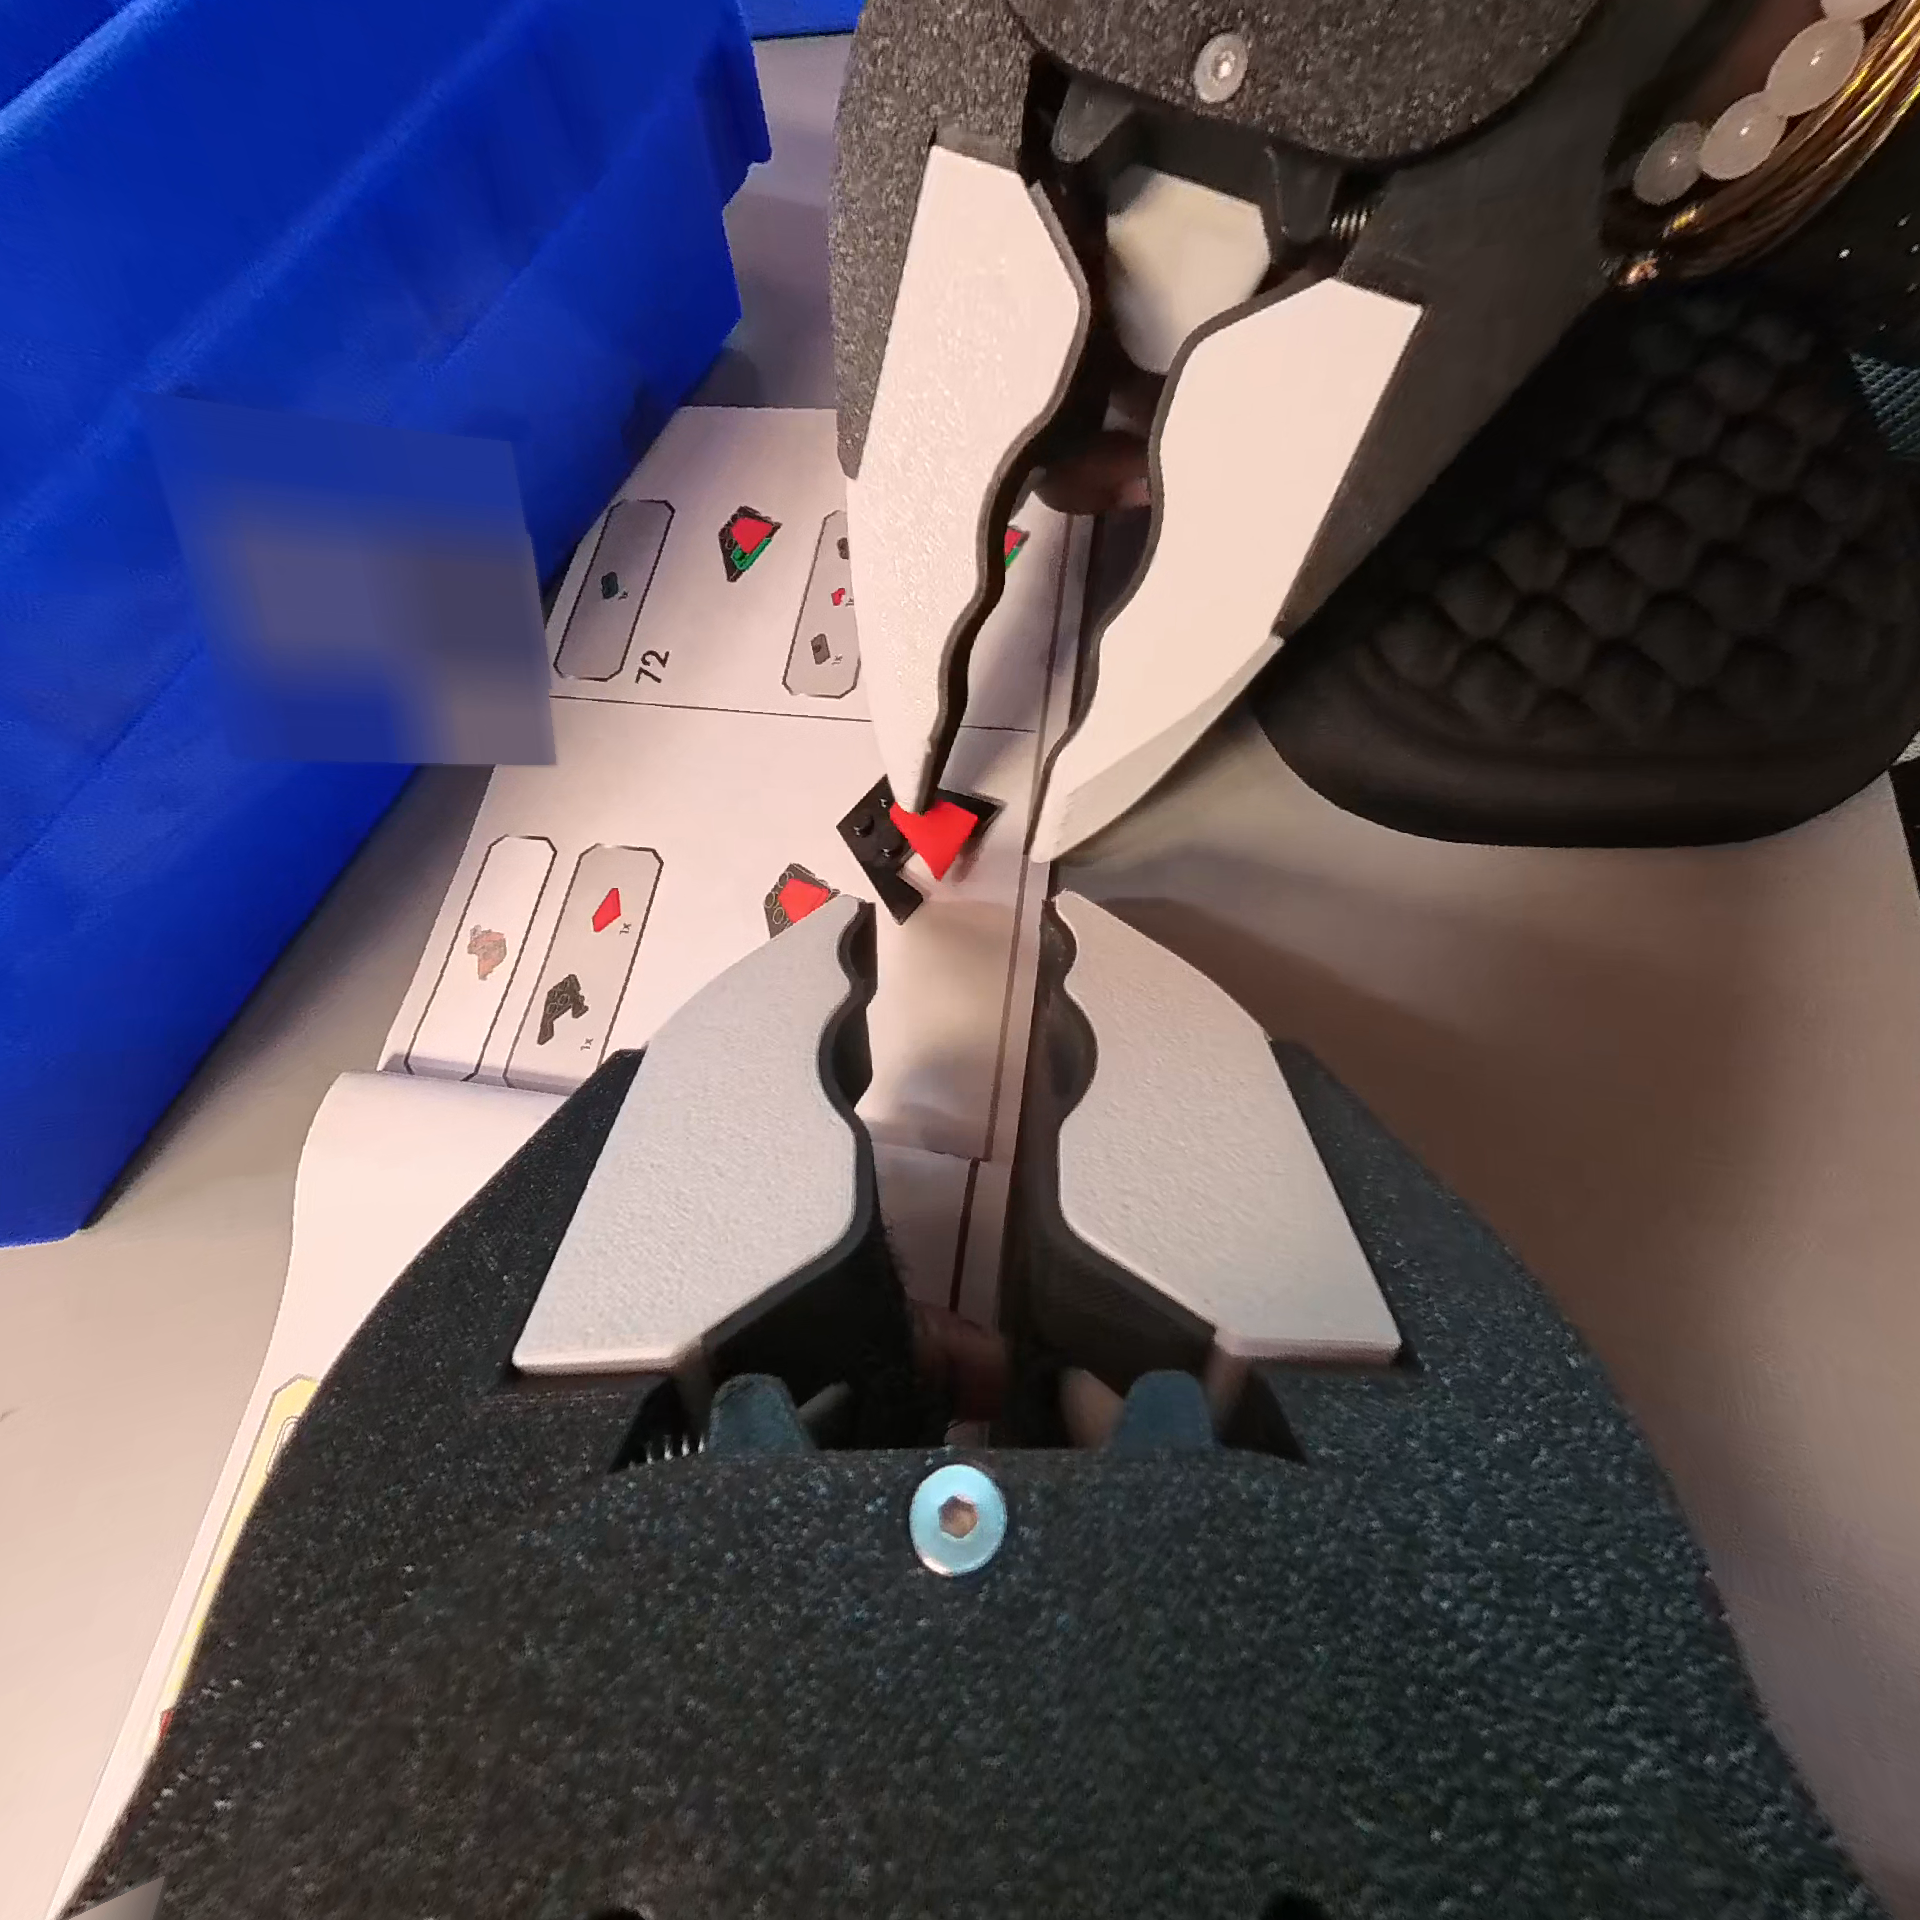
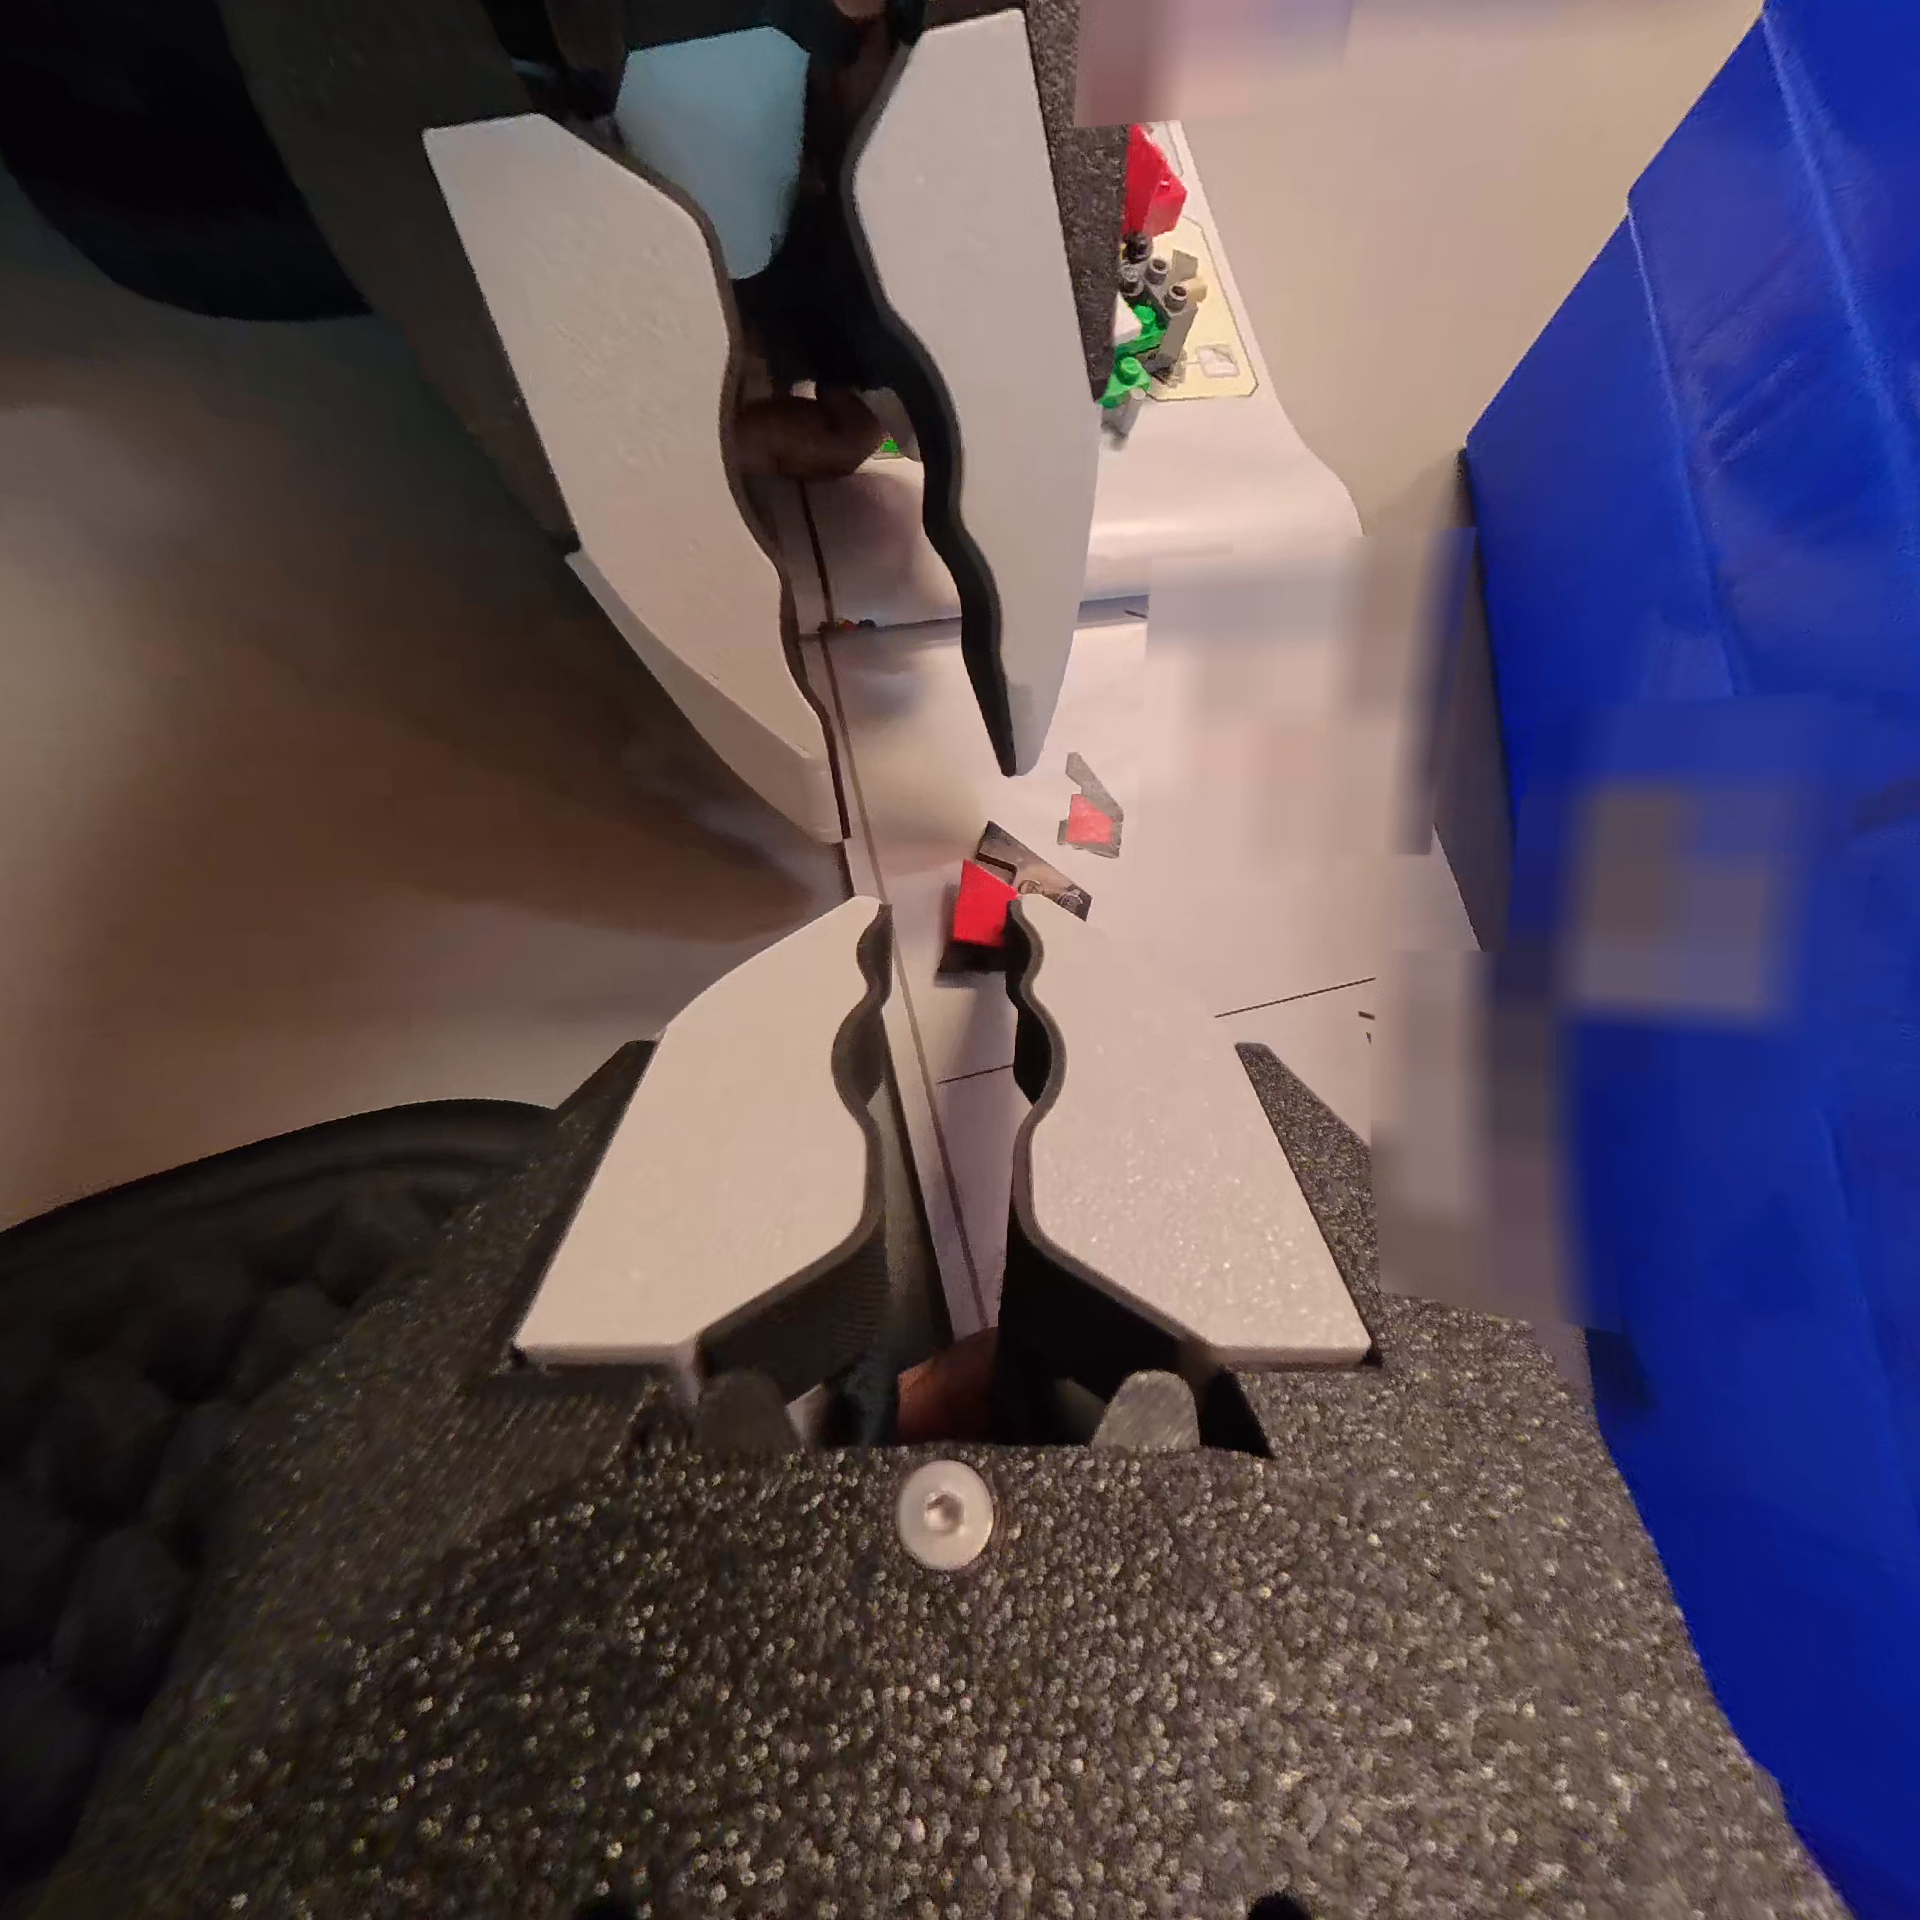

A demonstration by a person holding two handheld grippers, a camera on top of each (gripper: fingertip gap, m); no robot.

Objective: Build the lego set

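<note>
Jaws apart on both my grippers — red slope (image 1: pixel 940 831) sits on black plate (image 1: pixel 883 847), frame centre; most build left.

A workbench in a lab or workshop: blue bin (image 1: pixel 260 416), open booklet (image 1: pixel 727 748) on a plain table (image 1: pixel 1455 1039)

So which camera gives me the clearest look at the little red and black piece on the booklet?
The left wrist view: the red and black piece sits unblurred, studs visible, one finger of the right gripper touching it. The right wrist view shows it blurrier and partly hidden behind a finger.
</note>
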